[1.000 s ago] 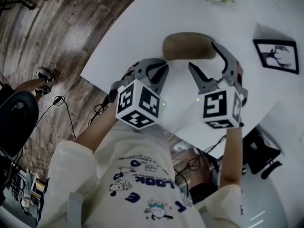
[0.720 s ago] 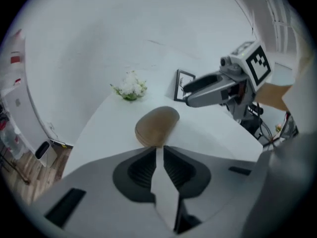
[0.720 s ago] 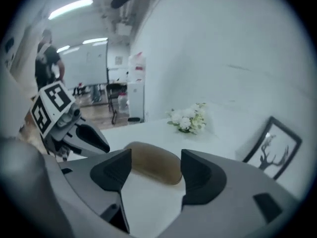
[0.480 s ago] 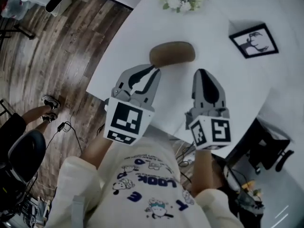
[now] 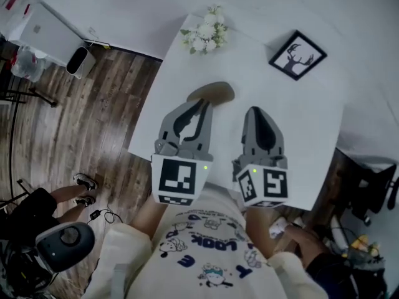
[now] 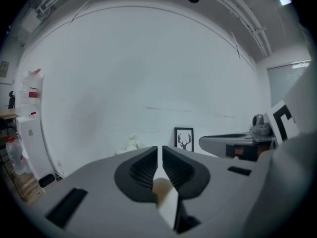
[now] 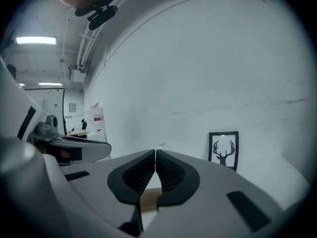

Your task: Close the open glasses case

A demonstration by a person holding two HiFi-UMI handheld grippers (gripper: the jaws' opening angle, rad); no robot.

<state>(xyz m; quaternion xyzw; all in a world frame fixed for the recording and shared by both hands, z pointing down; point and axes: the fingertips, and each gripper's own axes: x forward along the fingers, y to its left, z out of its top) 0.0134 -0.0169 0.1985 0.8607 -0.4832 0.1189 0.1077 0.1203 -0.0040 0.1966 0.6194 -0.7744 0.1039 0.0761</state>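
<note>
The only writing I can read is on the person's shirt [image 5: 206, 248]: "LOOK", upside down in the head view, among small cartoon figures. The white box [image 5: 37, 27] on the floor at upper left has red labels, too small to read. The cube on each gripper shows black-and-white square markers and no words.

The case [image 5: 215, 93] is a smooth brown oval with rounded ends. It lies flat on the white table [image 5: 305, 136], between the table's near edge and the flowers [image 5: 204, 31]. The left gripper's jaws hide its near side. I see no open gap on the part that shows, so it looks shut. A framed deer print [image 5: 298, 55] stands well to its right.

The left gripper [image 5: 204, 103] hangs above the case and apart from it. Its jaws have just been closing, and a narrow slit remains with nothing between them. The right gripper [image 5: 256, 111] is beside it over bare table, with its jaws pressed together and empty. In both gripper views the jaws point at the far wall, with the deer print beyond them.
</note>
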